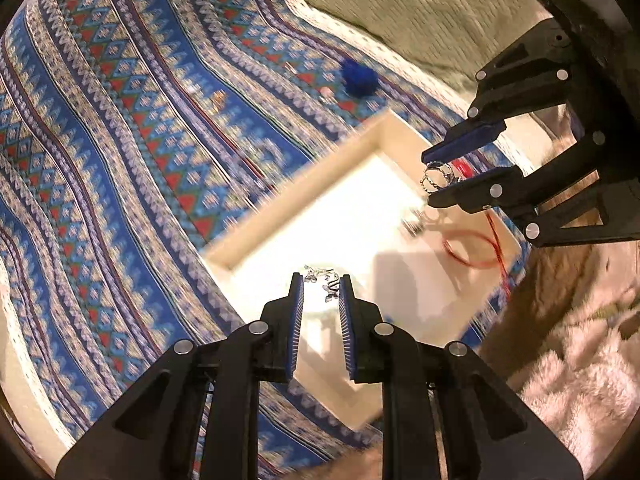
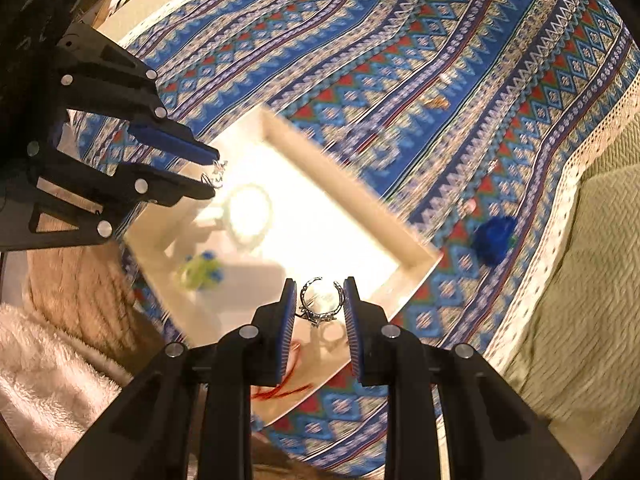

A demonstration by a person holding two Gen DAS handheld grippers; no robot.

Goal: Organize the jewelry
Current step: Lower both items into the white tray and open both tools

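Observation:
A white tray [image 1: 372,132] lies on a blue patterned cloth [image 1: 120,140]. My left gripper [image 1: 321,284] is shut on a small silver chain piece [image 1: 326,280] and holds it above the tray. My right gripper [image 2: 320,300] is shut on a silver ring [image 2: 320,300] above the tray [image 2: 416,264]. In the left wrist view the right gripper [image 1: 428,180] holds the ring [image 1: 436,178] at the tray's far side. In the right wrist view the left gripper [image 2: 216,174] holds the chain piece [image 2: 218,172]. A red cord [image 1: 476,248] and a small silver item [image 1: 414,224] lie in the tray.
A blue pom-pom [image 1: 359,77] and small loose jewelry pieces [image 1: 218,98] lie on the cloth beyond the tray. A green-and-blue item [image 2: 200,272] and a pale bracelet [image 2: 250,216] lie in the tray. An olive blanket [image 1: 420,12] and a pink fluffy throw [image 1: 580,380] border the cloth.

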